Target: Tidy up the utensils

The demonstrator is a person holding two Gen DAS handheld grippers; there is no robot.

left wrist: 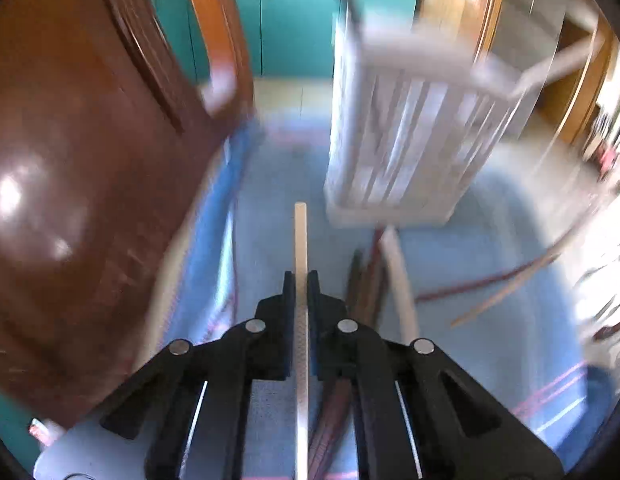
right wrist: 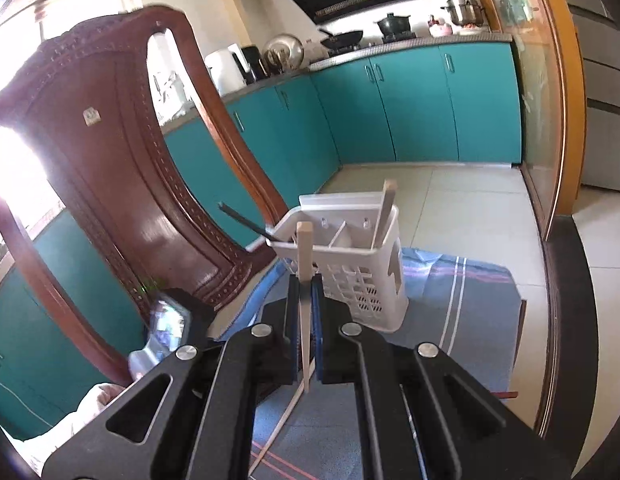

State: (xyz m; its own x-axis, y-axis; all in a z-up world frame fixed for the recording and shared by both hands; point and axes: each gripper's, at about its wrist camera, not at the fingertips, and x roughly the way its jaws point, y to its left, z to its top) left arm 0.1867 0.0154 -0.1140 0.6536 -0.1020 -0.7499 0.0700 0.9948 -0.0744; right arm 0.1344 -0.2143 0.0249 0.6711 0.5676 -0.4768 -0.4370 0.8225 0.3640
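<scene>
Left hand-held gripper (left wrist: 301, 280): jaws pinching a pale chopstick (left wrist: 301, 240), stick running straight up frame centre. White slotted utensil basket (left wrist: 394, 140) at upper centre-right on the blue cloth (left wrist: 490, 248), view blurred. Loose dark chopsticks (left wrist: 364, 284) lie on the cloth just right of the jaws.

Right hand-held gripper (right wrist: 306, 284): clamped on a wooden chopstick (right wrist: 304, 248), its end near the basket (right wrist: 350, 256) rim at frame centre. Brown chair (right wrist: 110, 152) at left.
</scene>
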